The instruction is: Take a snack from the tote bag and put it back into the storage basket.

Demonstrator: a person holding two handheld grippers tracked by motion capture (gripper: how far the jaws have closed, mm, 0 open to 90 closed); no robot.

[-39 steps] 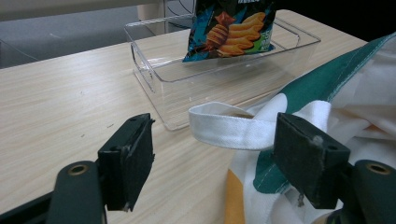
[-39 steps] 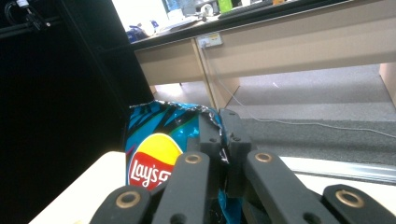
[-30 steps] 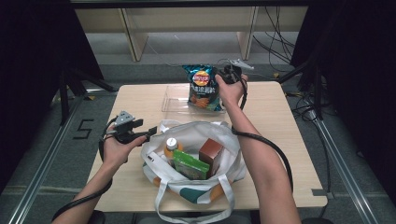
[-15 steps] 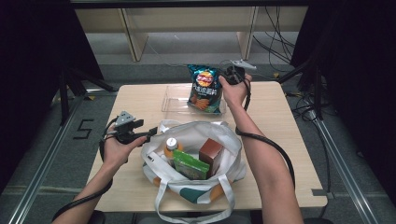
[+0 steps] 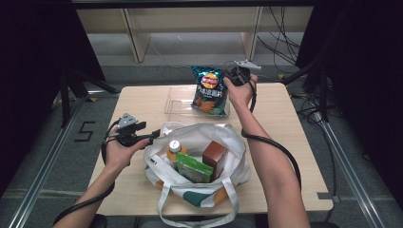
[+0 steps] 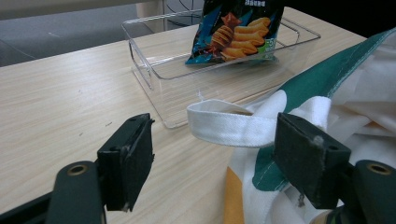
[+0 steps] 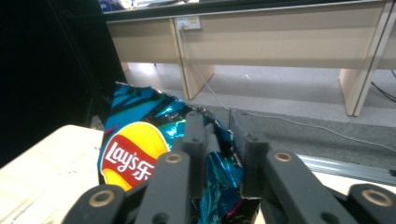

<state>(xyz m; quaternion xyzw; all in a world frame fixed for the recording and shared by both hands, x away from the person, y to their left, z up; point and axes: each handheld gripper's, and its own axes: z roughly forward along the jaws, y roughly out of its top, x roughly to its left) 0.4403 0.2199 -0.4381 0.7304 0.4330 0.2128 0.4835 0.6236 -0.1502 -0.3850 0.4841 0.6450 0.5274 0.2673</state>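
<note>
Sitting near-center on the table (image 5: pixel 142 102), a white-and-green tote bag (image 5: pixel 237 164) holds a bottle, green packet and brown box. Farther back, a clear tray (image 5: pixel 176 102) holds the Lay's chip bag (image 5: pixel 209 90) upright, pinched at its top by the right gripper (image 7: pixel 217 140). Left gripper (image 6: pixel 215 154) gapes wide beside the tote's strap (image 6: pixel 229 126), gripping nothing.

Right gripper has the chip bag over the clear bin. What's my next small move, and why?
Probably lower it and open: the right gripper pinches the chip bag by its top edge, and its lower end already sits inside the clear bin.
</note>
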